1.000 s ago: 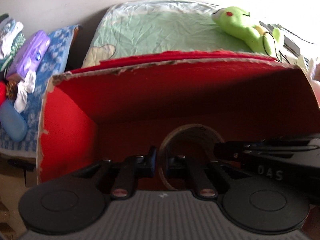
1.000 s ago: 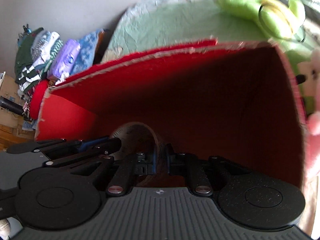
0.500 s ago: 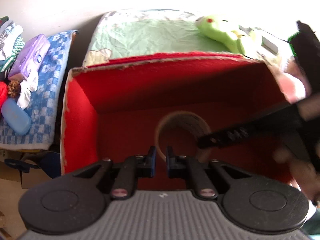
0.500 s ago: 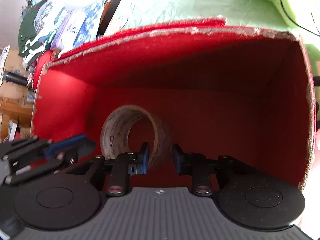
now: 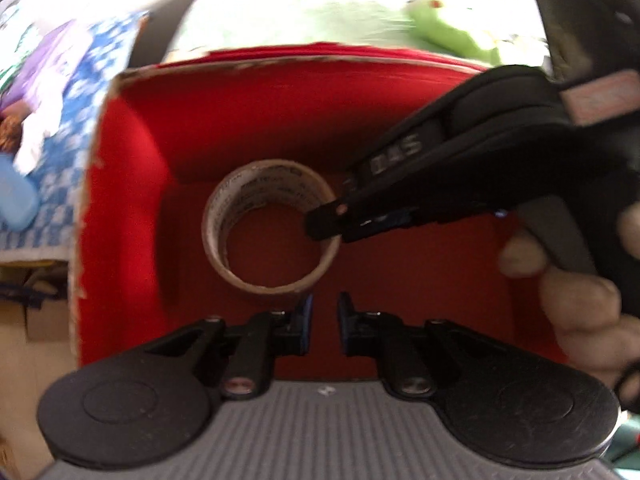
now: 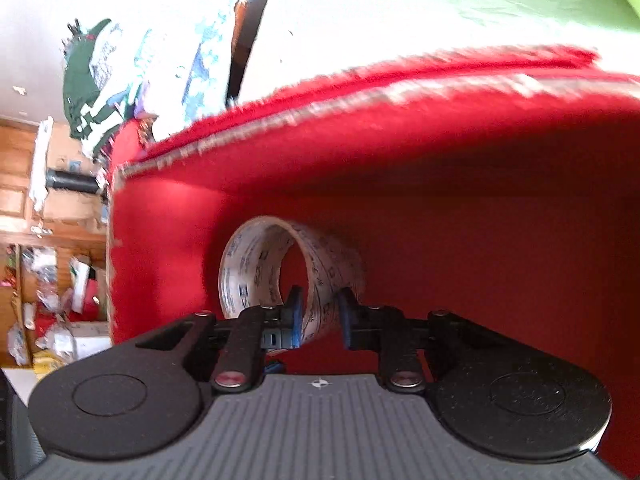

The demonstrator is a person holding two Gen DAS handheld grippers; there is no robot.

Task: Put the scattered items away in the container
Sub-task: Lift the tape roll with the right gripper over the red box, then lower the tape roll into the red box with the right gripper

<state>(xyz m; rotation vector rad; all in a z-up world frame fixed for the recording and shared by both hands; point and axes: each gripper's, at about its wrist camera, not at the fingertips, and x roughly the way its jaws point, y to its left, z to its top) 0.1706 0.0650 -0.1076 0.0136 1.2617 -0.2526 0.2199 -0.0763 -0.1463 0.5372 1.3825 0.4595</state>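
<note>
Red cardboard box [image 5: 132, 216] with frayed, whitish top edges, open at the top, red inside; seen from above in both wrist views.

Brown cardboard tape roll [image 5: 224, 216] with printed inner face, inside the red box toward its left wall, resting on the red floor; hollow centre showing red floor through it. Same roll [image 6: 248, 264] in the right wrist view, tilted so the opening faces left.

Left tool [image 5: 323, 322], black with blue pads: above the box interior, just on the near side of the roll; fingers slightly apart and opening, nothing between them, not touching the roll.

Right tool [image 6: 318, 318], black with blue pads: reaching into the box from the right, tips [image 5: 326, 222] at the roll's right rim. One finger inside the ring, the other outside, roll wall between them; jaws closing. Contact of pads with the wall not clear, small gaps seeming to show on both sides.

Person's hand [image 5: 576, 292], fingers wrapped on the right tool's black handle at the right edge of the left wrist view.

Pale green bedsheet [image 5: 320, 20] behind the box, strongly overexposed.
Green plush toy [image 5: 452, 32] lying on the sheet, upper right.
Blue-and-white chequered cloth [image 5: 80, 120] left of the box, with a purple pouch [image 5: 44, 68] and a light blue oblong case [image 5: 16, 200] on it.
Green-and-white striped clothing [image 6: 86, 84] further left; wooden furniture [image 6: 16, 184] with blurred clutter below it.
</note>
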